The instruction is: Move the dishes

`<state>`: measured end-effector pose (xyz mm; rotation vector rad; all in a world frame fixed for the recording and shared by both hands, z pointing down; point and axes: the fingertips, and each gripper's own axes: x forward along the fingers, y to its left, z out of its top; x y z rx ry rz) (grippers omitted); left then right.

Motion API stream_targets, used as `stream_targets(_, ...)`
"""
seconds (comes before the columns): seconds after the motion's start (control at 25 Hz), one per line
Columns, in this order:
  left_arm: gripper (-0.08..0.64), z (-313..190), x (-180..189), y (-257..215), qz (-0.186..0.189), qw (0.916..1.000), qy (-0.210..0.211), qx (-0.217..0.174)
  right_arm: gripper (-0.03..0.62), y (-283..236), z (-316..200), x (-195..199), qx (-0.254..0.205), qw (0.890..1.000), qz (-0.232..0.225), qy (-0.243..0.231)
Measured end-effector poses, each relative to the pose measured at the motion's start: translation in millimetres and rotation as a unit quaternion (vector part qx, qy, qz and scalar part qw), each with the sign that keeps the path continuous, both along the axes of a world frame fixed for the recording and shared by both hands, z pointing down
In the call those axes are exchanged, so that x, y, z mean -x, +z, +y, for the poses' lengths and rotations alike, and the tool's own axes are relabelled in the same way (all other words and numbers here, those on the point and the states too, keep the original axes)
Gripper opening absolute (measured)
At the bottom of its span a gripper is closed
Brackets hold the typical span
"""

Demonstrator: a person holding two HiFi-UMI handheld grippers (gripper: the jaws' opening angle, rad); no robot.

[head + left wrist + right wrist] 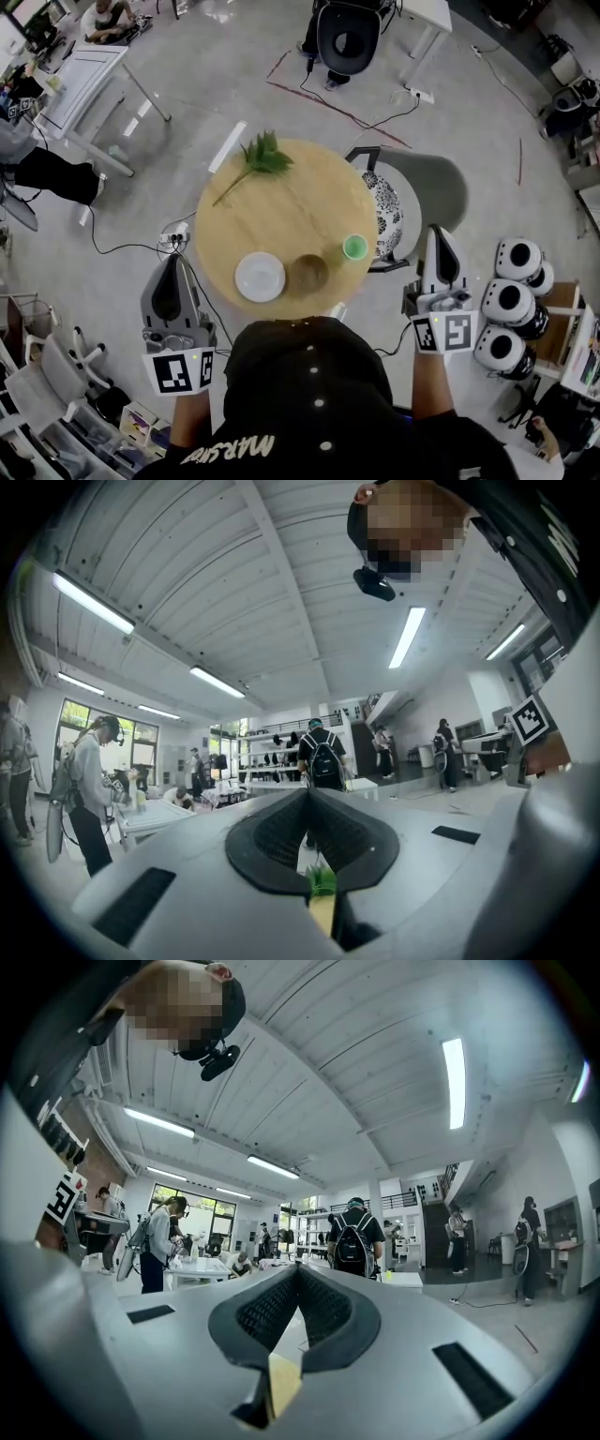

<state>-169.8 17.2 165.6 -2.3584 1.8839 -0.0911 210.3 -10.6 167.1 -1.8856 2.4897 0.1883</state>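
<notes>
While both grippers hang clear of it, the dishes sit on the round wooden table [300, 202] at frame centre.

Head view: white plate [260, 277], brown bowl [308, 273] and green cup [355, 247] line up along the table's lower edge, plate and bowl just beside each other, cup a bit up and right. Leafy sprig [258, 159] lies at the table's upper left. Left gripper [173, 259] is lower left, off the table edge, over floor. Right gripper [438, 231] is right of the table, beside the grey chair [427, 187]. Neither touches a dish.

Left gripper view: left gripper [307, 794] jaws together, nothing between them. A slit lower down shows a bit of the sprig [322, 881] and the table [322, 916].

Right gripper view: right gripper [298, 1269] jaws closed, empty. A sliver of the table [283, 1382] shows through the slit. People stand in the room beyond.
</notes>
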Motion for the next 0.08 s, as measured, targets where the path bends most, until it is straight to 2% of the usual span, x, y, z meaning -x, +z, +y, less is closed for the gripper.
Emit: stream_targets(0.08,0.017,-0.7,0.0,-0.3,0.0,1.0,0.001,0.0,-0.002,-0.1,-1.0,1.3,0.001,1.0,0.001,-0.001)
